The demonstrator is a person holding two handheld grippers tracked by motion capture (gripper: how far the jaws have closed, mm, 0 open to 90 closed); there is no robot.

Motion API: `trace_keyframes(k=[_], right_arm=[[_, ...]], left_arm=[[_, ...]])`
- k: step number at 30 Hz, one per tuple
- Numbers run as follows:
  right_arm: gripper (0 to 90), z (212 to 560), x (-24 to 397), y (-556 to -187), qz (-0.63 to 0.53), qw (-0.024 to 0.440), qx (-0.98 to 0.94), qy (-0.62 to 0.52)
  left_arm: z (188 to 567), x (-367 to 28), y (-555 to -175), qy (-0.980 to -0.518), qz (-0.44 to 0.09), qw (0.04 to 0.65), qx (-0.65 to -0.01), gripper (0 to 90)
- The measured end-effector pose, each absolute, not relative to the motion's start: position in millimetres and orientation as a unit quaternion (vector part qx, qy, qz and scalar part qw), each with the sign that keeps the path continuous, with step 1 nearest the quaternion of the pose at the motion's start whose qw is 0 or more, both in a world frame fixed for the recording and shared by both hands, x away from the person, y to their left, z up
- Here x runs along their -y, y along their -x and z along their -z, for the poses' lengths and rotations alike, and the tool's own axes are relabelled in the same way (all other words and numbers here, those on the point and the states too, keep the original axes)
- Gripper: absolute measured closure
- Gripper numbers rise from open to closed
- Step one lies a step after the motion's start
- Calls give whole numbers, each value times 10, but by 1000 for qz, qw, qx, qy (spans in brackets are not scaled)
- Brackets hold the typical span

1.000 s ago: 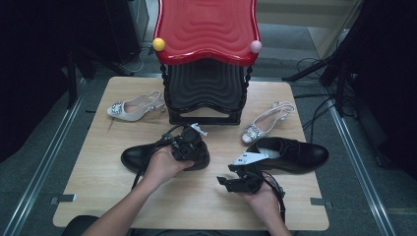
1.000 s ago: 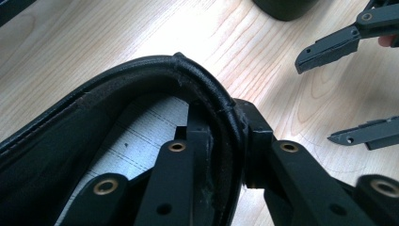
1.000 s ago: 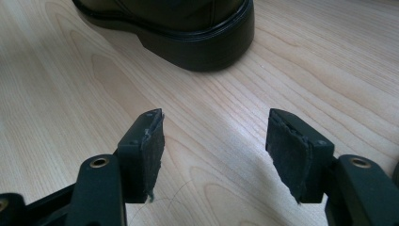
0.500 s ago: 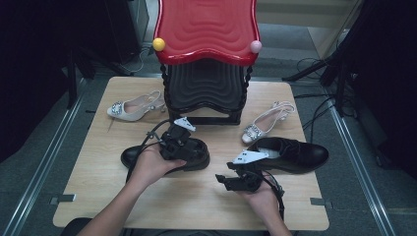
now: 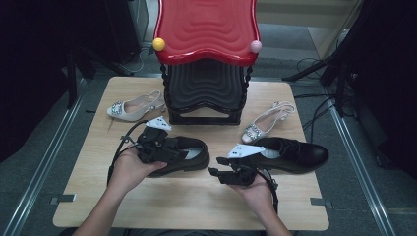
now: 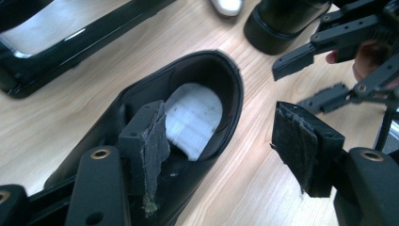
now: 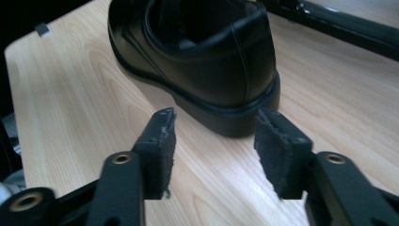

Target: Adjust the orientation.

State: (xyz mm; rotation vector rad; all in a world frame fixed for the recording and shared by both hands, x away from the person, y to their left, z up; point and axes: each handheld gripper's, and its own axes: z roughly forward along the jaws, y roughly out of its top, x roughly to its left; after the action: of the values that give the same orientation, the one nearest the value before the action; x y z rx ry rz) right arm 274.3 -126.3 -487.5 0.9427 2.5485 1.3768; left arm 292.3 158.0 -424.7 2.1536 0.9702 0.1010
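A black leather shoe [image 5: 195, 158] with a white insole [image 6: 194, 117] lies left of centre on the wooden table [image 5: 187, 201], its heel to the right. My left gripper [image 5: 177, 152] hovers over its opening, open; the jaws have just been opening. One pad [image 6: 149, 136] hangs inside the opening and the other [image 6: 294, 143] outside the rim, neither pressing on the shoe [image 6: 141, 94]. My right gripper [image 5: 215, 166] points at the shoe's heel [image 7: 211, 61]. Its jaws [image 7: 214, 141] have just been closing but stand open, with bare table between them.
A second black shoe [image 5: 295, 152] lies beside my right hand. Two silver slingback heels [image 5: 133, 105] [image 5: 265, 123] flank a black rack [image 5: 206, 93] with a red top [image 5: 206, 29] at the table's back. Bare wood runs along the front edge.
My left gripper has let go of the shoe, opened wide and drawn back to the left and up. The right gripper stays in place with its jaws narrower.
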Motion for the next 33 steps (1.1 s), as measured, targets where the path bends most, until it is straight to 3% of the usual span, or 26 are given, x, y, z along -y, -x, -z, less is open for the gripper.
trace_keyframes(k=[11,14,33], right_arm=[[847,4722,1130,-2855,-468,40,-833,-294],[896,4659,1083,-2906,-474,43,-831,-288],[900,4827,400,-3214,-414,21,-876,-248]], left_arm=[[4345,-1950,-2779,-829,-57,376,-410,349],[4372,-2040,-2739,-825,-68,378,-415,349],[4490,-2332,-2661,-806,-73,380,-447,344]])
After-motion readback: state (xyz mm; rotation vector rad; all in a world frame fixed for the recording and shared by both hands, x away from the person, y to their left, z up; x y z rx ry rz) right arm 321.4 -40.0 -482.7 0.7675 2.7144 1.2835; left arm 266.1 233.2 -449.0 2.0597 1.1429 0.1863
